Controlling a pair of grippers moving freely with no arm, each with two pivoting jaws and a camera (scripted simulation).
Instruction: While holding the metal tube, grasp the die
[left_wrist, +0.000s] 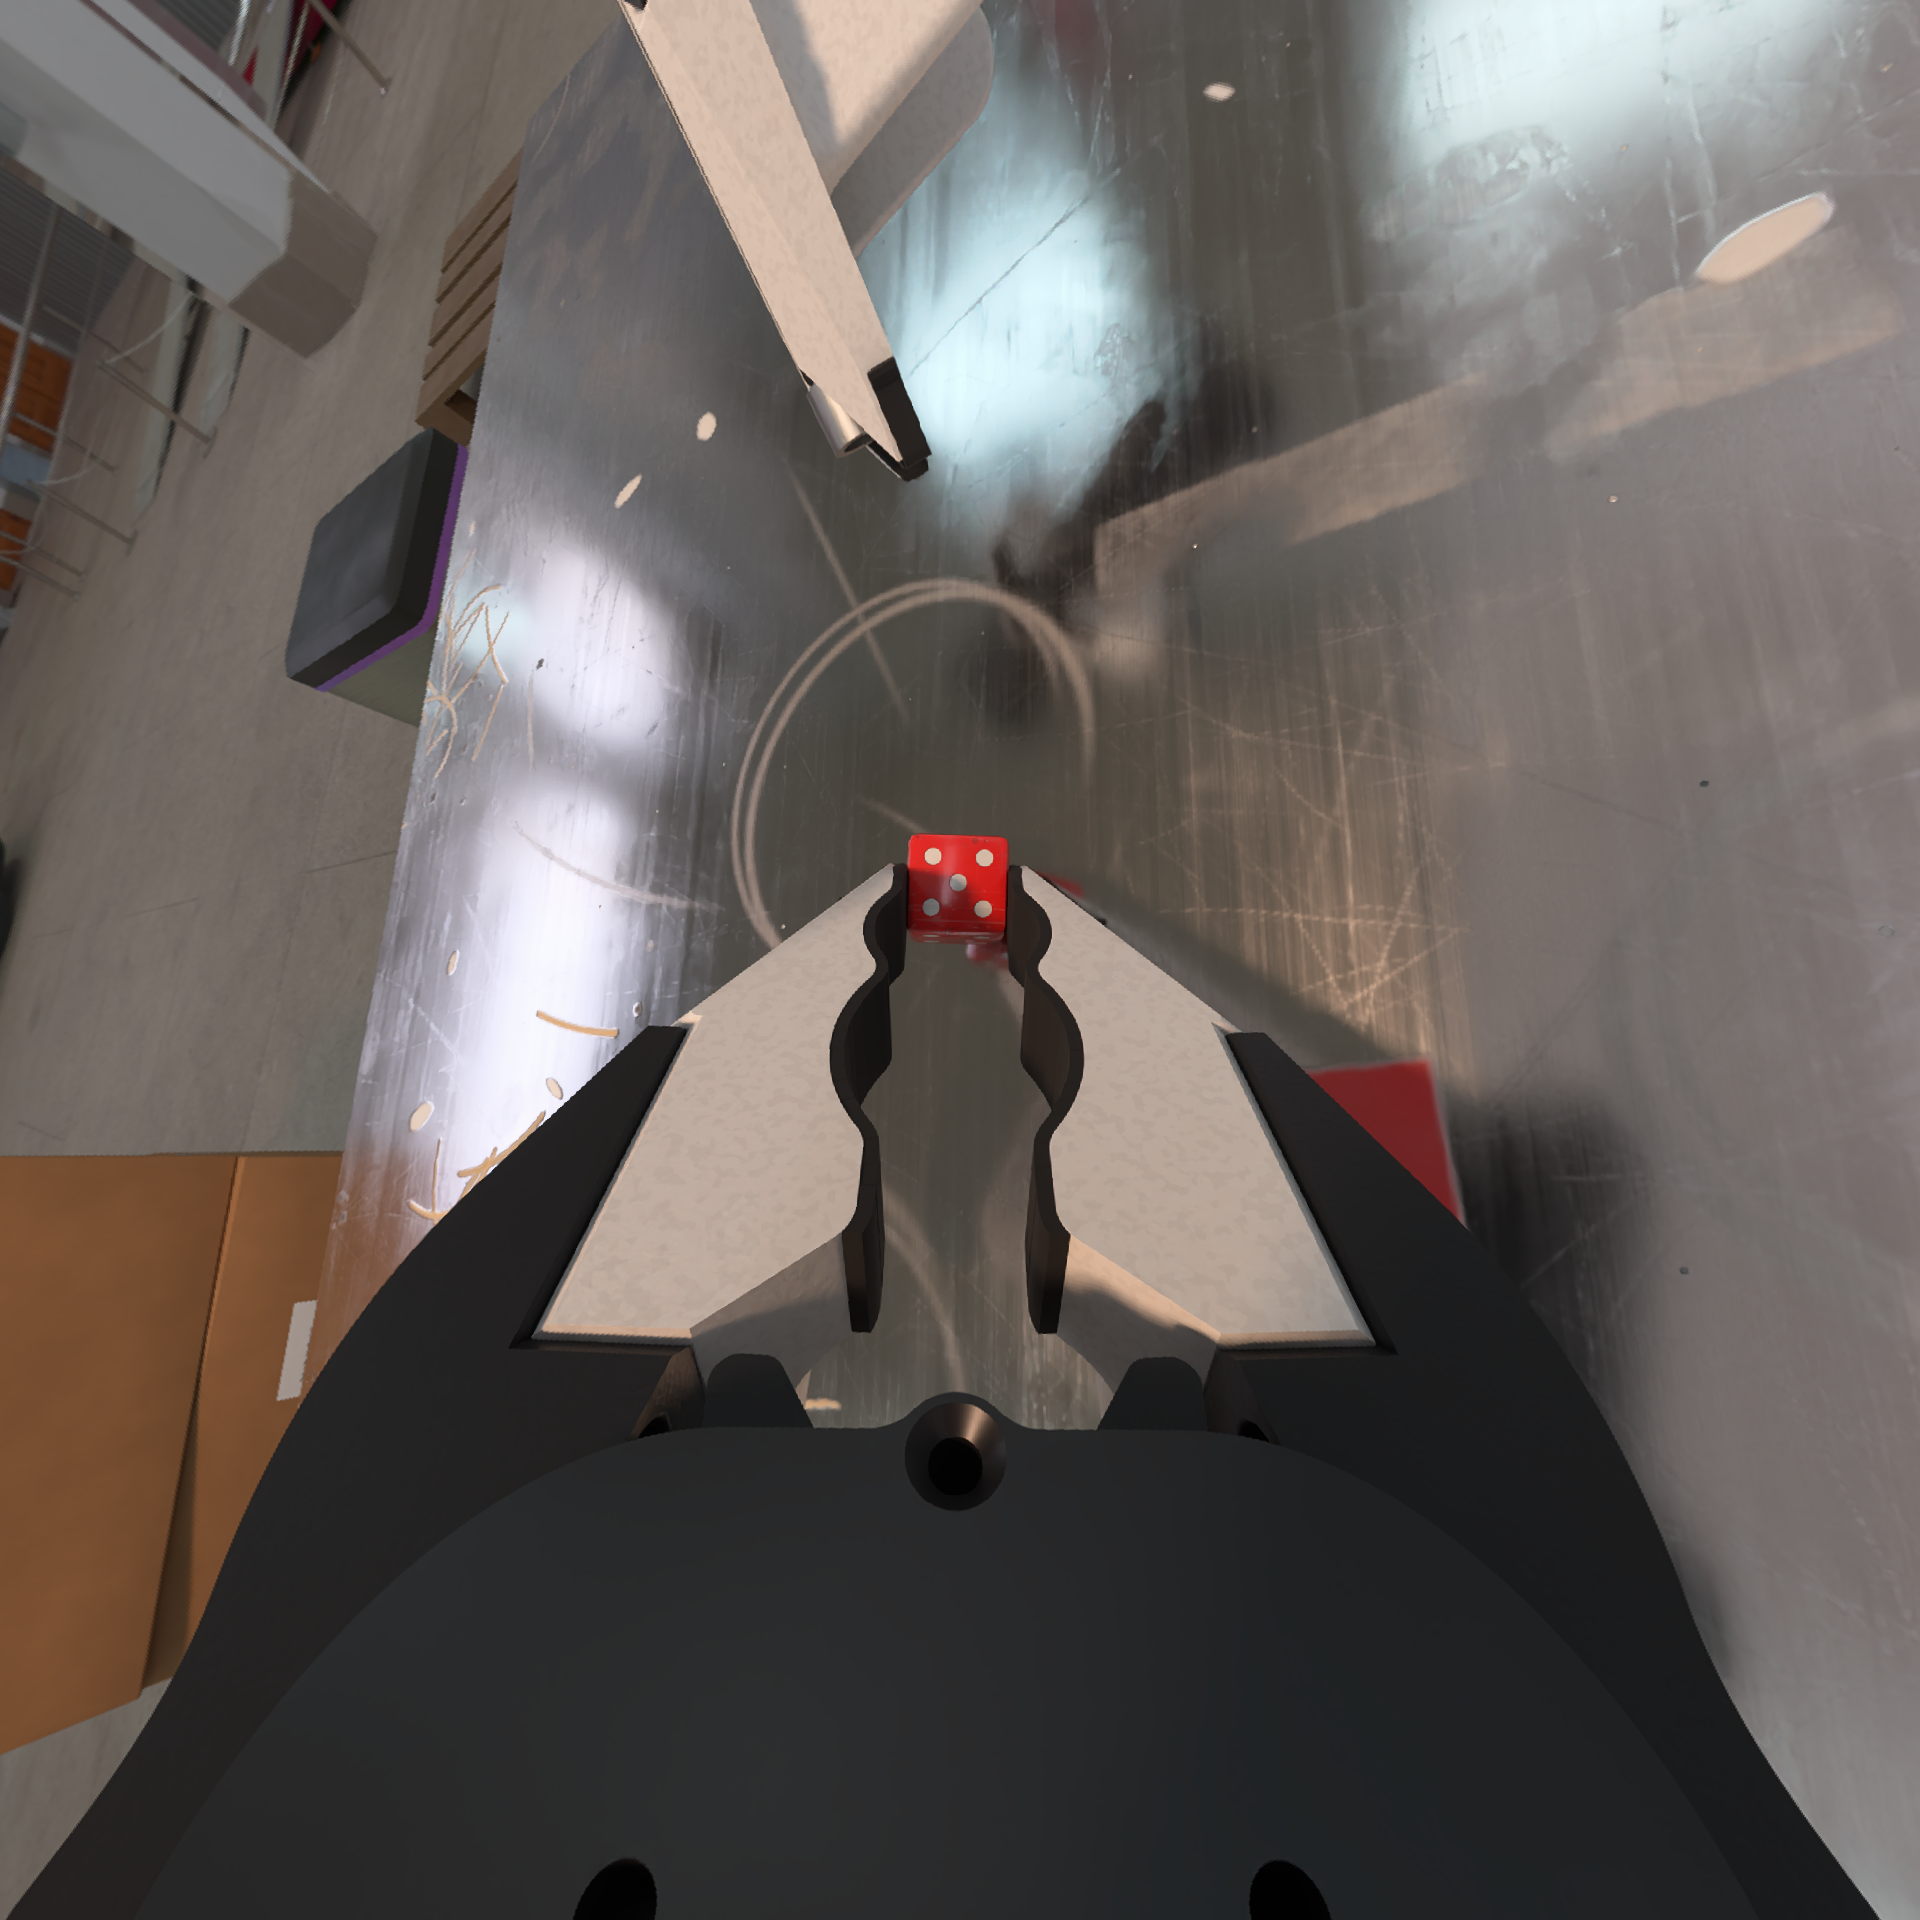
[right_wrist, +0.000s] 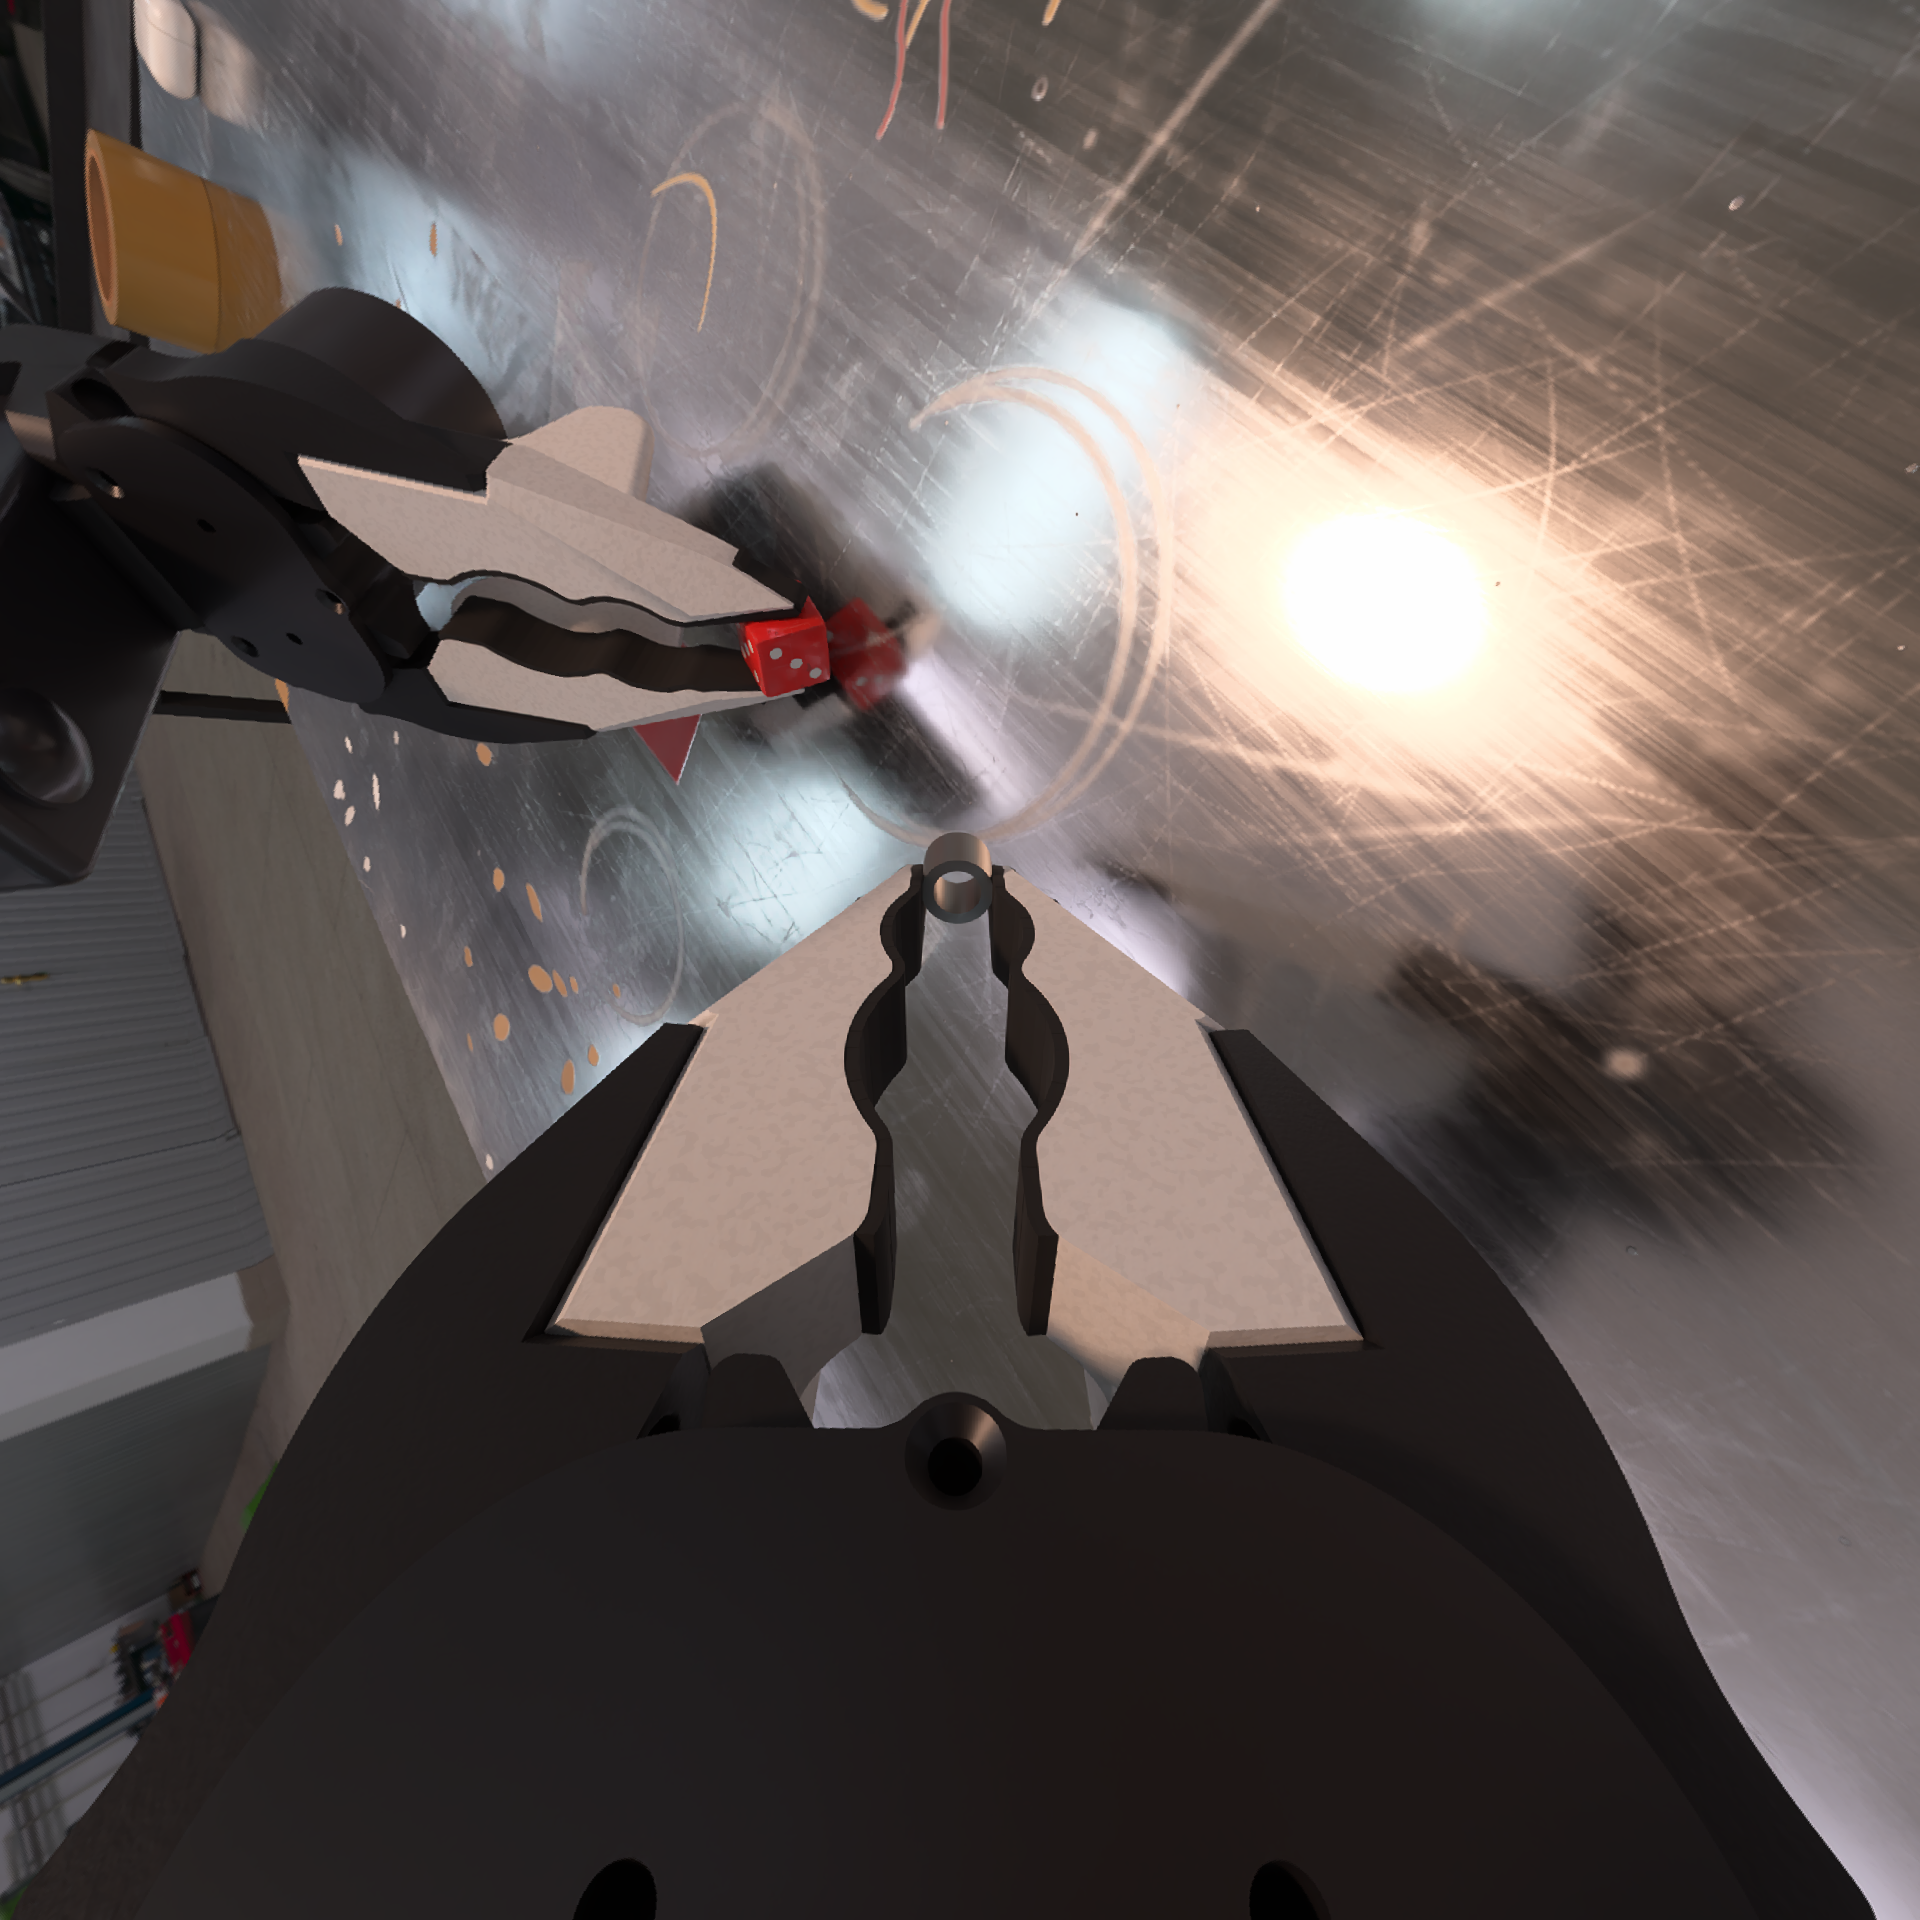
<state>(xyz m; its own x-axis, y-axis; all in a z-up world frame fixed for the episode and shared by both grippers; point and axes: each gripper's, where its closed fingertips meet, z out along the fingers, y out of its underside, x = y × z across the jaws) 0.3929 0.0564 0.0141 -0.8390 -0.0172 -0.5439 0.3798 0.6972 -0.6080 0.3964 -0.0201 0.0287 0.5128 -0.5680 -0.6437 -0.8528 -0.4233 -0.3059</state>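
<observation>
My left gripper (left_wrist: 957, 896) is shut on a red die (left_wrist: 957, 885) with white pips, held between its fingertips just above the scratched metal table (left_wrist: 1351, 831). The die also shows in the right wrist view (right_wrist: 785, 655), pinched by the left gripper (right_wrist: 774, 649), with its red reflection beside it. My right gripper (right_wrist: 958, 891) is shut on a short grey metal tube (right_wrist: 960, 886), whose open end faces the camera. In the left wrist view the right gripper (left_wrist: 883, 442) hangs at the upper middle with the tube (left_wrist: 836, 421) at its tips.
A black box with a purple edge (left_wrist: 364, 561) and a wooden crate (left_wrist: 468, 301) stand past the table's left edge. A brown cardboard box (left_wrist: 135, 1403) is at lower left. A yellow tape roll (right_wrist: 171, 244) lies at upper left in the right wrist view.
</observation>
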